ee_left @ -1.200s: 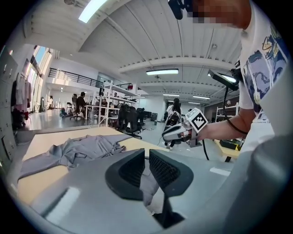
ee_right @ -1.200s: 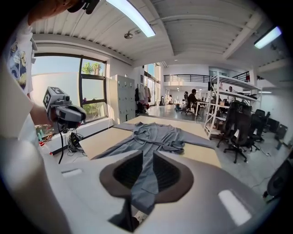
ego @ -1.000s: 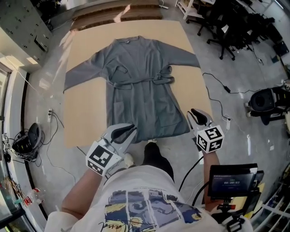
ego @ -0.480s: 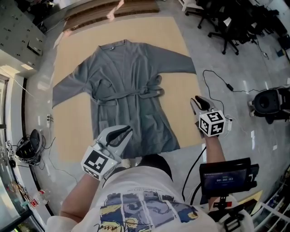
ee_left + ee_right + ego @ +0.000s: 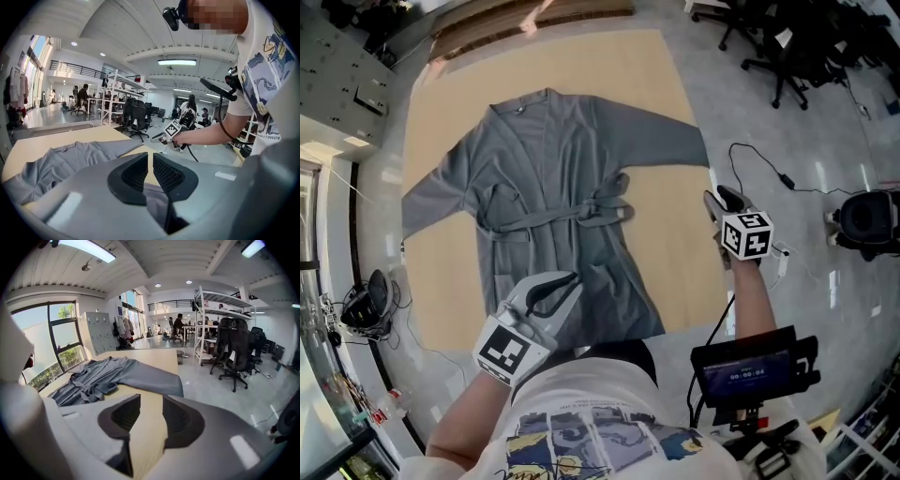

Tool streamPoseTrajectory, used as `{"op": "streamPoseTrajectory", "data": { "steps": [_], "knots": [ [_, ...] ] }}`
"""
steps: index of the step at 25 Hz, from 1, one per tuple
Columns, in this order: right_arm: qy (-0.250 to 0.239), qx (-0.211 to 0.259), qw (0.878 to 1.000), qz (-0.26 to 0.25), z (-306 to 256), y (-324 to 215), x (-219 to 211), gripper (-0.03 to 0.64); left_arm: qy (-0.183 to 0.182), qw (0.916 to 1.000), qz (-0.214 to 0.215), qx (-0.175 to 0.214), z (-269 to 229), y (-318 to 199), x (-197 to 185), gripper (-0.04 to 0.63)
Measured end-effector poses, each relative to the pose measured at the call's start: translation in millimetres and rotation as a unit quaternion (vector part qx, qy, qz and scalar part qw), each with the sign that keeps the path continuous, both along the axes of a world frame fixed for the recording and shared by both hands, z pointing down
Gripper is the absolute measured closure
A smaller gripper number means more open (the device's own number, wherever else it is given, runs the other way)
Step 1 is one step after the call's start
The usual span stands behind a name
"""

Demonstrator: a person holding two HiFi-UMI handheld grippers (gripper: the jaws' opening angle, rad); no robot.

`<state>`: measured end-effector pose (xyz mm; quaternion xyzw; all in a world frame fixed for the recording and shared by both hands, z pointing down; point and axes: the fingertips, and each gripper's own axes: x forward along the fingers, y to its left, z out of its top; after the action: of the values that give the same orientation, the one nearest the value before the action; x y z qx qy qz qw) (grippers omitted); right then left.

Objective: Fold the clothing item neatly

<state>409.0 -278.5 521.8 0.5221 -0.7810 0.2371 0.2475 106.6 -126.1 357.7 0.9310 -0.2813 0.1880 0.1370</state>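
Left hand-held gripper (image 5: 565, 284): pinched shut on robe (image 5: 553, 169) hem. Right hand-held gripper (image 5: 717, 197): just opening, empty, over tabletop (image 5: 680, 244), near robe sleeve.

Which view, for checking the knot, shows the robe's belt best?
Head view: the whole belt lies across the robe from above. Right gripper view shows it bunched, side-on; left gripper view shows no clear belt.

Wears a white short-sleeved T-shirt (image 5: 600, 431) with a blue-grey graphic print, at 6 o'clock in the head view. Bears a black screen unit (image 5: 748, 370) at 5 o'clock, black cable (image 5: 727, 323) alongside. Fitted at 7 o'clock with the left gripper (image 5: 570, 280) and at 3 o'clock with the right gripper (image 5: 718, 196): pale grey shells, dark ribbed pads (image 5: 133, 176), white cubes (image 5: 504, 349) with black square markers.
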Motion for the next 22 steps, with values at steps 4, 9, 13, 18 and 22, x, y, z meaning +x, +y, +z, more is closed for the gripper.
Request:
{"op": "streamPoseTrajectory", "data": {
  "steps": [4,9,13,18,22],
  "knots": [
    [-0.008,-0.016,1.000,0.011,20.1,-26.6,17.6,0.479,0.000,0.9999,-0.003,-0.015,2.7,-9.8,11.3,0.554],
    [-0.024,-0.034,0.999,0.027,40.7,-52.5,33.1,0.477,-0.004,0.9997,-0.003,-0.026,5.3,-20.7,18.0,0.554],
    [-0.039,-0.045,0.998,0.037,55.3,-65.9,42.2,0.472,-0.005,0.9995,-0.002,-0.032,9.3,-24.2,20.9,0.554],
    [-0.067,-0.060,0.994,0.058,70.0,-82.4,53.0,0.463,-0.008,0.9990,0.000,-0.044,15.5,-26.3,25.6,0.554],
    [-0.083,-0.066,0.992,0.065,72.8,-93.8,56.6,0.449,-0.005,0.9986,0.000,-0.052,16.2,-30.2,28.3,0.554]
  ]
}}
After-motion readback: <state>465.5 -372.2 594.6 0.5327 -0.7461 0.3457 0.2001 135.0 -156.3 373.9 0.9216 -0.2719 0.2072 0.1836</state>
